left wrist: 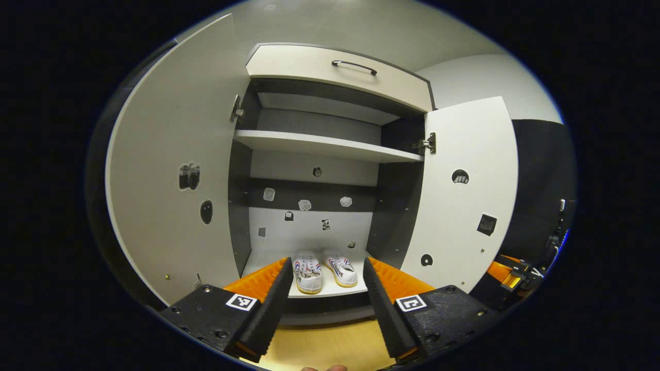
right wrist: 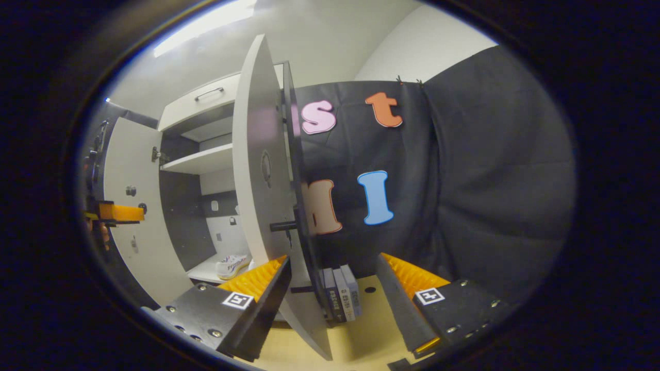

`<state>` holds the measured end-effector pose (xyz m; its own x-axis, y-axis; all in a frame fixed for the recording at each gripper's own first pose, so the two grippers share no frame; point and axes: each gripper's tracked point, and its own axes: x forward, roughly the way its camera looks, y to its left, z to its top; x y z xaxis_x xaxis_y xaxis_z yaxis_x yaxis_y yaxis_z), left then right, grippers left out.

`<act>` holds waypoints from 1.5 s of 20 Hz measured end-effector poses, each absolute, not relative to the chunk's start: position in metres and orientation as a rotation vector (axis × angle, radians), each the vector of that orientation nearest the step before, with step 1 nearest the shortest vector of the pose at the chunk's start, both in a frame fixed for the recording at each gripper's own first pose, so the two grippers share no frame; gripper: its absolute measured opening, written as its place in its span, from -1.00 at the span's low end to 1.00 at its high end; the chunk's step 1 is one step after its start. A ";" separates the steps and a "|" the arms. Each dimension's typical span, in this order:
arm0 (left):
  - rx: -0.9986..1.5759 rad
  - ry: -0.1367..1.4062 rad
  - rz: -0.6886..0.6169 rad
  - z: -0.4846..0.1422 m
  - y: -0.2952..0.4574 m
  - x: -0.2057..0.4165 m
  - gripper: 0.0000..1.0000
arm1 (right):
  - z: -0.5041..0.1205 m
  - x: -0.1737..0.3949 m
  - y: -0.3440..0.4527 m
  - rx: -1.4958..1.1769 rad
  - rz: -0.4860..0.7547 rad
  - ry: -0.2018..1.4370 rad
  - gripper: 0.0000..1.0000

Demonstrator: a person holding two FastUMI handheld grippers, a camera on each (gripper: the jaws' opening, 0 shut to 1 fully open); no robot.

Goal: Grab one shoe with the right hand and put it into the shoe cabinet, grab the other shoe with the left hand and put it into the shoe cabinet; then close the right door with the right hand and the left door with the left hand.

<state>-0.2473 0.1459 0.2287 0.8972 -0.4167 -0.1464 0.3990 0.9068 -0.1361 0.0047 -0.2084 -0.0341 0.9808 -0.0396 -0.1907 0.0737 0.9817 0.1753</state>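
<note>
Printed lettering runs along the side of each white shoe (left wrist: 308, 273) (left wrist: 340, 268), low at 6 o'clock in the left gripper view; it is too small to read. A square black-and-white coded marker (left wrist: 241, 302) sits on the left gripper (left wrist: 326, 263) at 7 o'clock, and a second marker (left wrist: 411, 303) at 5 o'clock; neither carries letters or numbers. The right gripper (right wrist: 334, 258) bears like markers at 7 o'clock (right wrist: 237, 299) and 5 o'clock (right wrist: 429, 296) of the right gripper view. Between them, at 6 o'clock, upright books (right wrist: 340, 301) show spine lettering, illegible. A dark square sticker (left wrist: 487, 224) on the right door (left wrist: 464, 144), at 4 o'clock, cannot be read.
</note>
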 end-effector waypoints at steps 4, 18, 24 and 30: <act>-0.081 0.114 -0.381 0.250 0.168 -0.271 0.91 | -0.034 0.014 -0.203 0.178 -0.011 0.195 0.97; -0.081 0.050 0.020 0.271 0.336 -0.315 0.83 | -0.033 0.032 -0.100 0.159 0.224 0.232 0.95; -0.087 0.101 0.065 0.235 0.364 -0.309 0.84 | -0.032 0.047 -0.034 0.181 0.326 0.228 0.96; -0.111 0.153 0.059 0.205 0.382 -0.295 0.92 | -0.017 0.059 0.004 0.151 0.357 0.183 0.96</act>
<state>-0.2952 0.3815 0.2049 0.9865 0.0505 -0.1556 -0.0674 0.9921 -0.1054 0.0592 0.0037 -0.0172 0.9207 0.3597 -0.1511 -0.3326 0.9261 0.1781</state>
